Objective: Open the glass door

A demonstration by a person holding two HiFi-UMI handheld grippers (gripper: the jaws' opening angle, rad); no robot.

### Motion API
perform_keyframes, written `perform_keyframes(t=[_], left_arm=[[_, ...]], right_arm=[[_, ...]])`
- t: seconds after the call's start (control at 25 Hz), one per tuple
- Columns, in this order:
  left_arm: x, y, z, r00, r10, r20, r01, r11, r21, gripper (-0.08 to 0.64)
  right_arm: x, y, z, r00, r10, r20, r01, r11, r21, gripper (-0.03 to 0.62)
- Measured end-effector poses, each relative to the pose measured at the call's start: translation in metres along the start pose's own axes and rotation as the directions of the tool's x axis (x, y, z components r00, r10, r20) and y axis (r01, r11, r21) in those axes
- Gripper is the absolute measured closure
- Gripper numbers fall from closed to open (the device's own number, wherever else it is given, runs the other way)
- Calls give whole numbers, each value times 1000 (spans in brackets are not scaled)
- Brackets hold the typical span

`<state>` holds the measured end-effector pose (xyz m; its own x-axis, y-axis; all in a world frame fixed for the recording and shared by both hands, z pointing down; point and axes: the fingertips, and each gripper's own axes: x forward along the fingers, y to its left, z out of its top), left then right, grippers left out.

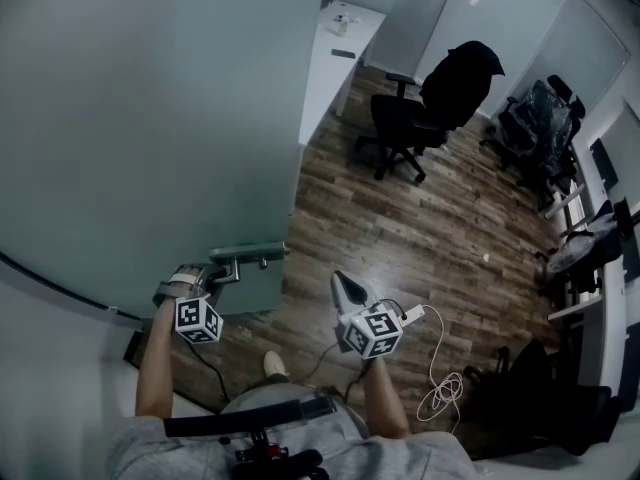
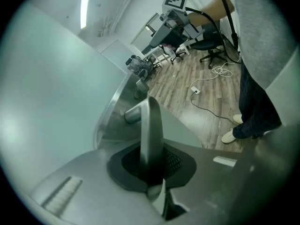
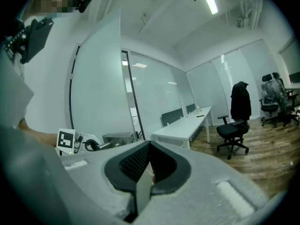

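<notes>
Our left tongs are clamped on the handle of the door, whose free edge stands just to their right. Our right tongs hang beside the left pair, jaws together on nothing, clear of the glass. Ahead of both, open floor runs to a chair and a tabletop. A cable lies right of the right tongs.

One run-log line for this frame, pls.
left gripper: shut on door handle | right gripper: shut, empty, clear of door | glass door: standing open
</notes>
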<state>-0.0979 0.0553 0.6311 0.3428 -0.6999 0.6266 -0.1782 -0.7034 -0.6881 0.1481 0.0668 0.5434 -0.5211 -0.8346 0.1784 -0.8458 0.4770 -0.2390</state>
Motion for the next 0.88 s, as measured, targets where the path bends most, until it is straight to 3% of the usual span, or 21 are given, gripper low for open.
perform_keyframes(t=[0.48,0.88], left_arm=[[-23,-32,0,1000,-16,-24,16,1000,19,535],[-45,-56,2,999,-34,-34,36,997,62,546]], right_arm=[[-38,12,-25,1000,8,-12,-8,1000,17,591],[-69,16,-24,1000,3,6,-4,1000,18,591]])
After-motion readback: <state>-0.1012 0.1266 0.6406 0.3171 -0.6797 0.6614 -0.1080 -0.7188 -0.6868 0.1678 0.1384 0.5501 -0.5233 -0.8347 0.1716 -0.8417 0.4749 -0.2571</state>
